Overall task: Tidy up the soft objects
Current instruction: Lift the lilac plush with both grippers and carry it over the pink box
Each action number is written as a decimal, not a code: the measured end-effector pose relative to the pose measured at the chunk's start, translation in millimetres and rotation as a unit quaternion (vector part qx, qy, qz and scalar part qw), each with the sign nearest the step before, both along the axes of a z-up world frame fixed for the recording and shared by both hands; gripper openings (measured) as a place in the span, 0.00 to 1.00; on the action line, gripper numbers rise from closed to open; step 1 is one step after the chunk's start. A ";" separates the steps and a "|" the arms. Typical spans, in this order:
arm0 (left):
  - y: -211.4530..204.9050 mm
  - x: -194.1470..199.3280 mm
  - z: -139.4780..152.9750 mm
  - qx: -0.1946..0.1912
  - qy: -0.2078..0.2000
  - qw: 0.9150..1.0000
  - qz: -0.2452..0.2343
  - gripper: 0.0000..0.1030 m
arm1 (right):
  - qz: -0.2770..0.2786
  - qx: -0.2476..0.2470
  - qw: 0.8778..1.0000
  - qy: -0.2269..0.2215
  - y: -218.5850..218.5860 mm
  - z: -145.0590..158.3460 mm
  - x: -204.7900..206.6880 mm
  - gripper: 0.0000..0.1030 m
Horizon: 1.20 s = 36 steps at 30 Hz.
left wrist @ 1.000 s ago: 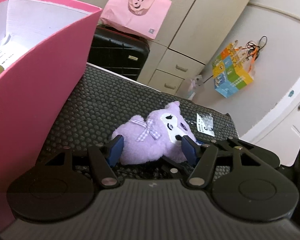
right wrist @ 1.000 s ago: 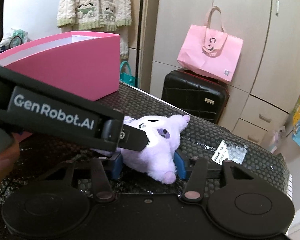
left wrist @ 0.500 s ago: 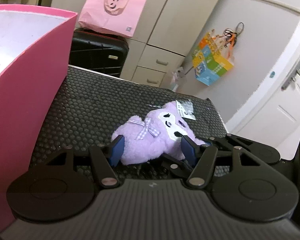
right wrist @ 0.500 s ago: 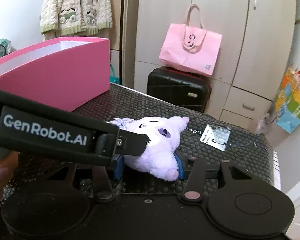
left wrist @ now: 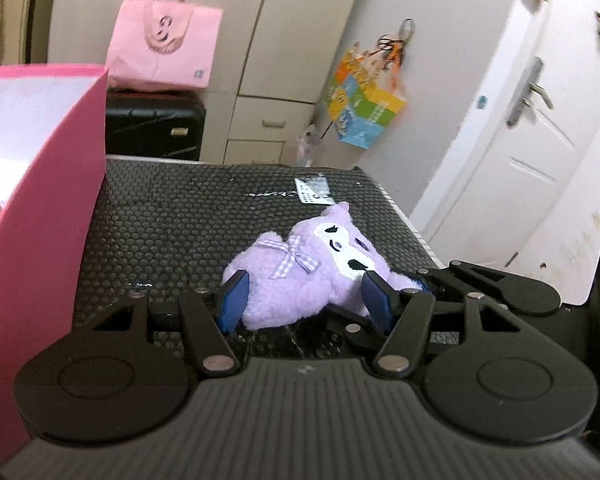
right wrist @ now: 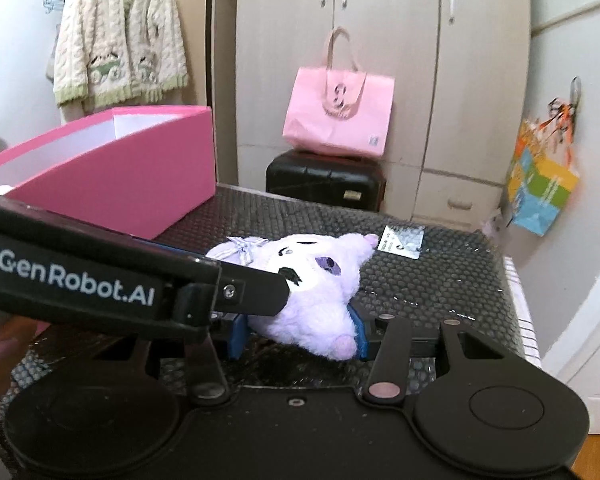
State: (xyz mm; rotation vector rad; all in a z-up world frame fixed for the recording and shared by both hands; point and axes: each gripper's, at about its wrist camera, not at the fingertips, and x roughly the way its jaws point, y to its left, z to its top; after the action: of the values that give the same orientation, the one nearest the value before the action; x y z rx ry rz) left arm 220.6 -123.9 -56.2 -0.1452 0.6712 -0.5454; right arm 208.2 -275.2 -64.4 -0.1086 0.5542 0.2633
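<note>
Currently both grippers clamp the purple plush (left wrist: 300, 280): left gripper (left wrist: 304, 300) on its body, right gripper (right wrist: 296, 336) on its head. Plush sits just right of the pink box (right wrist: 140, 168), over the black mat (left wrist: 172, 216). Lift both together, clear the box wall, release inside simultaneously.

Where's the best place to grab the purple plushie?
Probably its round, squashy middle, taken from the near side with pads on its two flanks. The purple plushie lies on its side, so the belly is widest. The left gripper and right gripper both clamp it like that.
</note>
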 end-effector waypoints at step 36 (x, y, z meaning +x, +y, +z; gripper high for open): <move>57.2 -149.9 28.2 0.059 -0.078 0.995 -0.032 0.59 | 0.002 0.072 0.997 -0.016 47.6 13.2 -139.3 0.52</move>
State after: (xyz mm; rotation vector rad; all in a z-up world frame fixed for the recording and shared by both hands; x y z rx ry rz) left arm 70.7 -66.7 -28.1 0.0297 0.5563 -0.5714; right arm 68.8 -227.6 -51.1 0.0246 0.5011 0.3043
